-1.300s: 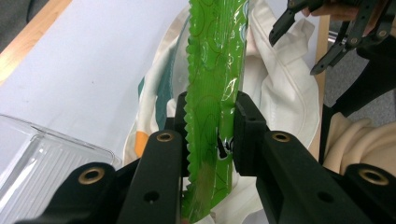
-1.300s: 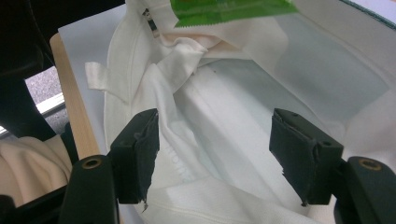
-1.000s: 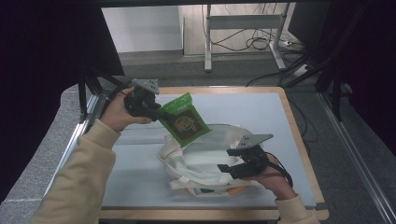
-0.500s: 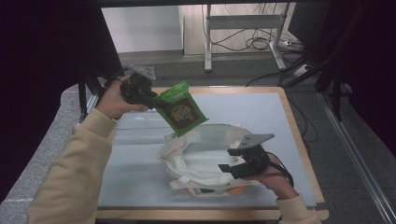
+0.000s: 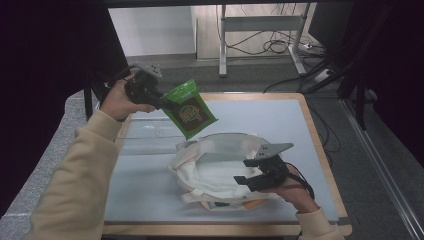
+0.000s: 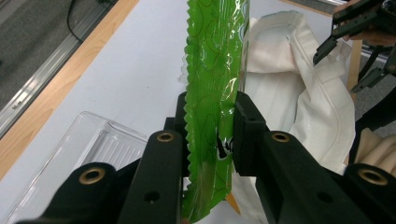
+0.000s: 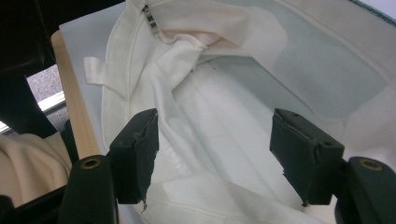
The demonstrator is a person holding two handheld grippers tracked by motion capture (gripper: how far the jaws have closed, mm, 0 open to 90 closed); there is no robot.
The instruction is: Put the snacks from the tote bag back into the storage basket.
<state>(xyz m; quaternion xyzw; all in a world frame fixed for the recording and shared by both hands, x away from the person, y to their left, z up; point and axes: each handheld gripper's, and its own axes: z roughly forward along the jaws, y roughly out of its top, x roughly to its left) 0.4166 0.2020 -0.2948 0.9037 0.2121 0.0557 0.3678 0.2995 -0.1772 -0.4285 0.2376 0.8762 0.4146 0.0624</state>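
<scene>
Green snack packet (image 5: 190,108) hangs in the air over the far left part of the table (image 5: 280,115), just beyond the rim of the cream cloth bag (image 5: 215,170). Your left gripper (image 5: 159,101) has it pinched by one crimped end; in the left gripper view both pads (image 6: 246,133) press flat on the film, so the jaws are nearly together with only the packet between them. Gripping at the edge seal leaves the body of the packet free to drop into an opening.

Your right gripper (image 5: 250,179) rests at the near right side of the bag. Its jaws stand wide apart; in the right gripper view the fingers (image 7: 136,156) sit on either side of loose cloth without pressing it. Judged from this posture, the gripper steadies the mouth so the bag stays spread.

A clear plastic tray (image 6: 91,144) lies flat on the table beside the bag, below the packet.

Expect the film to flex; keep the pinch firm.
</scene>
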